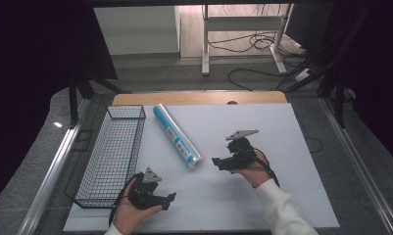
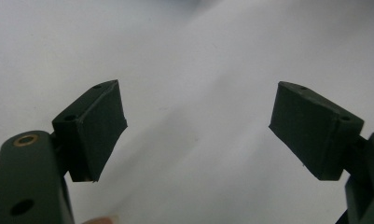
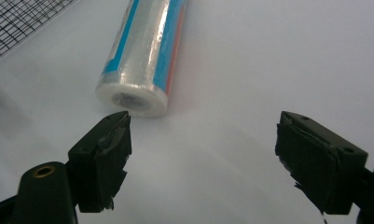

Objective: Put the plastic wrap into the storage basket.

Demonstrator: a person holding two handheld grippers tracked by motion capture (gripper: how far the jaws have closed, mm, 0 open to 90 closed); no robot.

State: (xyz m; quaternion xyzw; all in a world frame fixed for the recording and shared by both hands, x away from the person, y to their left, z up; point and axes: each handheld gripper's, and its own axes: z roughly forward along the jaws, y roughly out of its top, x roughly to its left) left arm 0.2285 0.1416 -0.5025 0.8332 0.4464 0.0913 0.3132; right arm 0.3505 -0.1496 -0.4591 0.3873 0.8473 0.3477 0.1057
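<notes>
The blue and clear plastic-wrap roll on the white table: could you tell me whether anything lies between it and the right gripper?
Nothing visible does. The right gripper faces the near end of the blue and clear plastic-wrap roll with bare white table between them, jaws wide apart. The black wire basket sits off on the roll's far side.

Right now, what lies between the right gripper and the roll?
Nothing: bare white table surface separates the open right gripper from the roll, seen in the right gripper view.
</notes>
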